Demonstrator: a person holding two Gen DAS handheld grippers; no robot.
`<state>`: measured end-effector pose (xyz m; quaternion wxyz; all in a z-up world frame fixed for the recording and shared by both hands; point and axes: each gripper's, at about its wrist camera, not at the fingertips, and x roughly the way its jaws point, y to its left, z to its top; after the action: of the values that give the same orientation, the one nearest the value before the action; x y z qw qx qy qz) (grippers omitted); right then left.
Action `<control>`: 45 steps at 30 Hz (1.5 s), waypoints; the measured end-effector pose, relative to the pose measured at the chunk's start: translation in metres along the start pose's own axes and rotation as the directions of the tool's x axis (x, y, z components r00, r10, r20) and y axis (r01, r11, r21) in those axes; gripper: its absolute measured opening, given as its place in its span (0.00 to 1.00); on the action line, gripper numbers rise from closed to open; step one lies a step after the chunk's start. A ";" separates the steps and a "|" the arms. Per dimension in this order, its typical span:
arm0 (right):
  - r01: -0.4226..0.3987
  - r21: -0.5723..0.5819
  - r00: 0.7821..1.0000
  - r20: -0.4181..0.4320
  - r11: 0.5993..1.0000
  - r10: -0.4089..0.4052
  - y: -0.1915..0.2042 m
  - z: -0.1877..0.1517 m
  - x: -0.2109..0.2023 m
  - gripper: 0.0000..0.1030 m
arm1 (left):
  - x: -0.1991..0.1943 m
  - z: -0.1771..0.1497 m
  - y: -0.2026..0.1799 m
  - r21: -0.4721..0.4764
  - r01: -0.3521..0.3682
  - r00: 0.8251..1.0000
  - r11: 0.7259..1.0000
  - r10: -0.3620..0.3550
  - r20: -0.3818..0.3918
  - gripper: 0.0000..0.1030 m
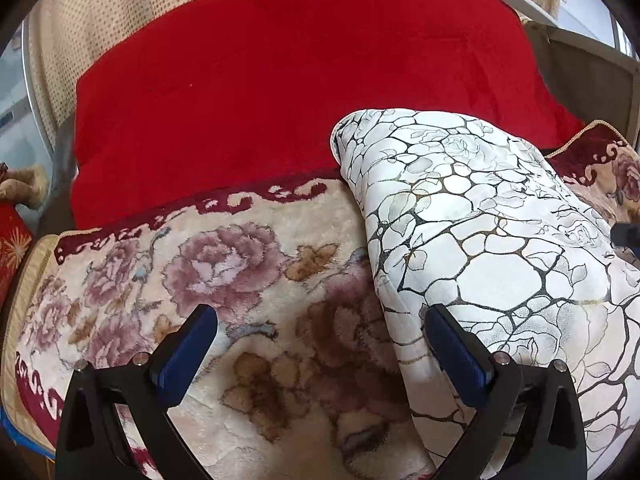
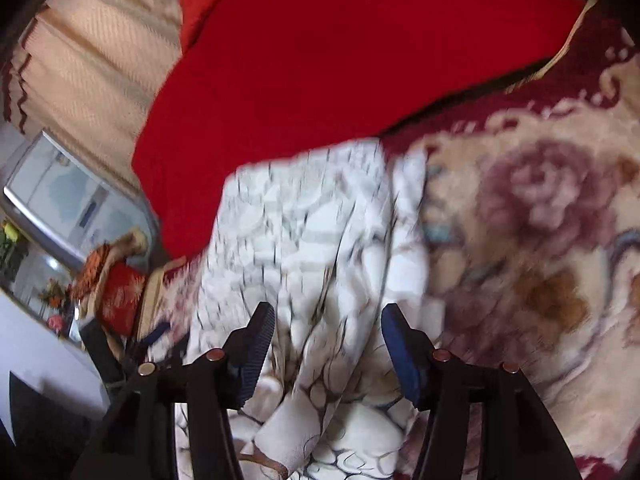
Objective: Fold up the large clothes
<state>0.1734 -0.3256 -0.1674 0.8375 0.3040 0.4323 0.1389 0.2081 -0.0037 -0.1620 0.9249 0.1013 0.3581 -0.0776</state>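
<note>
Left wrist view: the left tongs (image 1: 320, 332) stand spread wide with nothing pinched; their bases are cut off by the bottom edge. One white garment (image 1: 480, 248) with a dark crackle print lies folded on one floral blanket (image 1: 224, 264). Its left folded edge runs just inside the right finger (image 1: 452, 352), and that finger's blue pad overlaps the cloth; whether it touches cannot be told. The left finger (image 1: 188, 352) is over bare blanket, apart from the garment. The garment's right side runs out of frame. Behind lies one red cover (image 1: 288, 92), its far edge partly cut off at the top. At the right edge a small dark part (image 1: 626, 234) peeps in, too little of it showing to name.

Right wrist view: the whole picture is smeared. The right tongs (image 2: 327, 340) are partly spread, both pads clear of the cloth, and the garment (image 2: 312, 220) lies directly under and ahead of the gap, its near end hidden below the fingers. The blanket (image 2: 540, 220) spreads to the right, the red cover (image 2: 340, 60) beyond. At far left one dark tong frame (image 2: 100, 344) shows, partly hidden.
</note>
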 end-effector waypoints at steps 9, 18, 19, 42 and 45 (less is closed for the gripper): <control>-0.064 -0.083 0.996 -0.063 0.994 0.059 0.030 -0.018 0.029 0.59 | -0.001 -0.001 -0.001 -0.006 0.006 1.000 1.000 -0.006 -0.002 1.00; -0.119 -0.082 0.992 -0.038 0.989 0.116 0.055 -0.020 0.041 0.60 | -0.013 -0.001 0.066 -0.163 -0.098 0.995 0.982 0.100 0.010 1.00; -0.134 -0.100 0.991 -0.043 0.986 0.130 0.067 -0.021 0.045 0.60 | -0.018 -0.002 0.078 -0.181 -0.129 0.991 0.975 0.134 0.017 1.00; -0.183 -0.176 0.982 0.009 0.967 0.188 0.177 -0.023 0.094 0.57 | -0.068 -0.050 0.204 -0.403 -0.224 0.963 0.888 0.266 0.051 1.00; -0.013 -0.161 0.998 0.058 0.987 0.022 0.141 -0.011 0.074 0.57 | -0.071 -0.036 0.168 -0.342 -0.144 0.975 0.928 0.193 0.114 1.00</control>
<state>0.2120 -0.1752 -0.1313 0.8704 0.2434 0.3920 0.1716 0.1687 0.1727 -0.1180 0.9555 -0.0314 0.2877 0.0565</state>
